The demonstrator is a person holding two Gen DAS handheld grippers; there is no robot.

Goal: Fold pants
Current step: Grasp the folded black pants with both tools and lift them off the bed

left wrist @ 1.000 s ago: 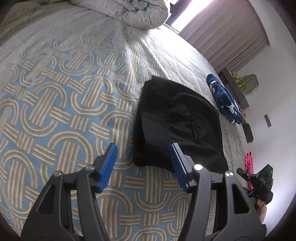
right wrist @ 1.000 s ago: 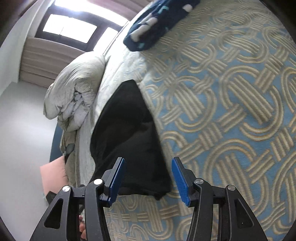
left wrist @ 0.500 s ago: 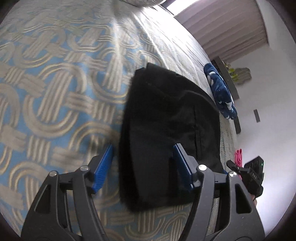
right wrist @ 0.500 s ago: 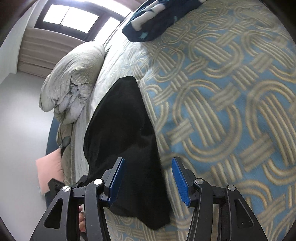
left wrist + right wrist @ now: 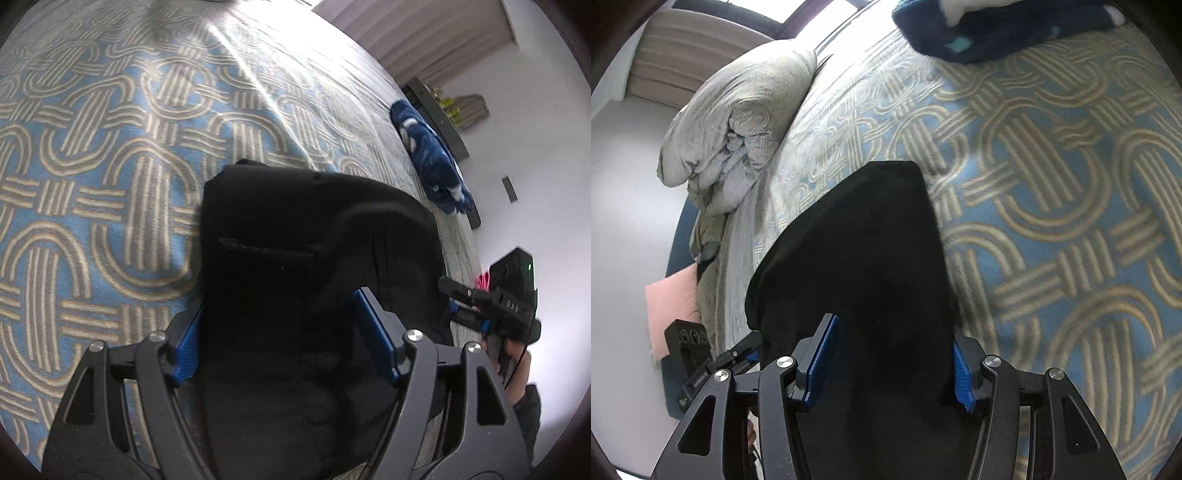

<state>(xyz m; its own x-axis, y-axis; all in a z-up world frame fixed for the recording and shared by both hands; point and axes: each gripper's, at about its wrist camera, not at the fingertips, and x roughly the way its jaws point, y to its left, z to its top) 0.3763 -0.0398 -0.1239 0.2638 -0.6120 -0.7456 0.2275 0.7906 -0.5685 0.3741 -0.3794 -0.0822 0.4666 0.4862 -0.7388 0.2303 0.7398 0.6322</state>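
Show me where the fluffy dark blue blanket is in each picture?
Left wrist view: the dark blue blanket lies right of centre, near the bed's far edge.
Right wrist view: the blanket sits at the top edge, cut off.
Shared landmark: the black pants, middle of both.

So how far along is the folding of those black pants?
Partly done, it seems: the black pants already lie as a compact bundle on the patterned bedspread. In hand: the left claw, whose jaws have just been opening, and the right claw both straddle the bundle's near edge, open, nothing pinched yet. Probably left: grip that edge and fold once more.
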